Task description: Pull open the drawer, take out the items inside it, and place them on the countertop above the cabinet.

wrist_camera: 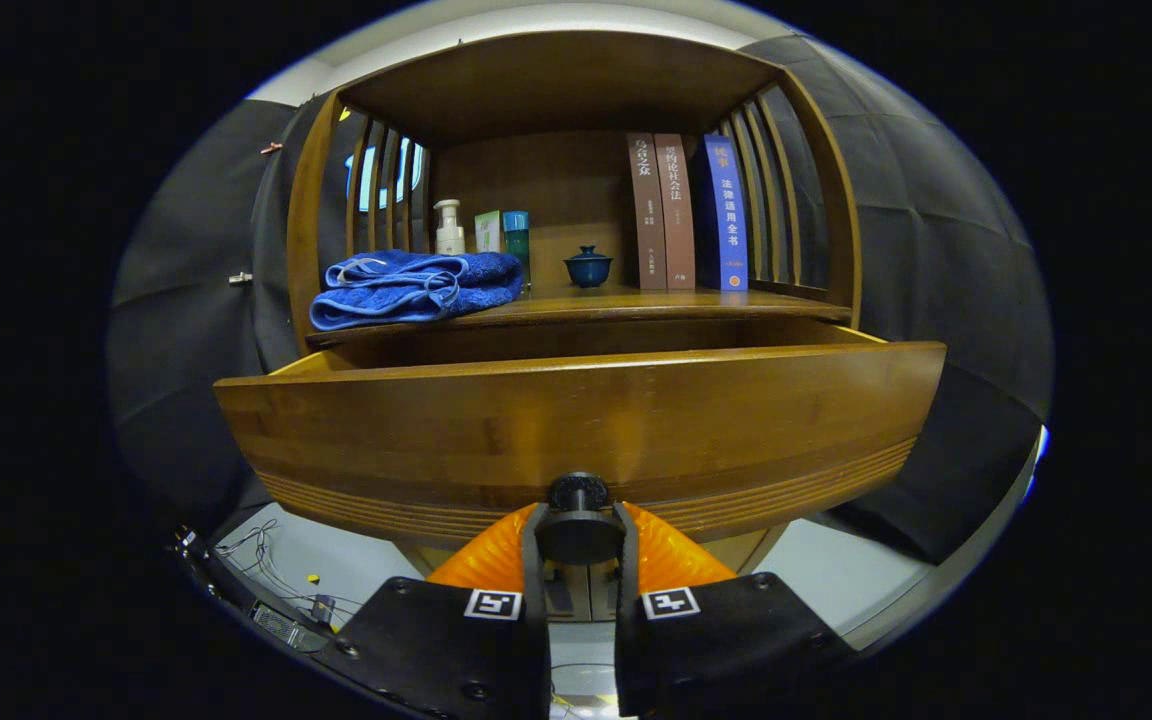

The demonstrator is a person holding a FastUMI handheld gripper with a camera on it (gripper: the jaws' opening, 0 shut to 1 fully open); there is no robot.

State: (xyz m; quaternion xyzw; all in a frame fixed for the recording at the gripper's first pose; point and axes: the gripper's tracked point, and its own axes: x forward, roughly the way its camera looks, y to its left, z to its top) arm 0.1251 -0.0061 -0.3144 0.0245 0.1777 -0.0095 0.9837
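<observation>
My fingers are clamped on the round dark knob, one on each side, with the gripper centred right against the drawer; the drawer stands pulled out toward me, its broad wooden front smooth and glossy with a band of fine grooves along the lower edge; from this low angle I cannot see what lies inside it. Above it runs the countertop, a flat wooden shelf of the same warm brown, roofed over and flanked by slatted sides; behind the left slats a bright window shows. On the countertop I count one folded blue towel, soft and thick, at the left; behind it one white pump bottle, one pale box and one teal tube; in the middle one small dark blue lidded cup; at the right three upright books, two brown and one blue. Black cloth walls close in the booth on both sides; below the cabinet lies a pale floor with a few loose wires at the left.
</observation>
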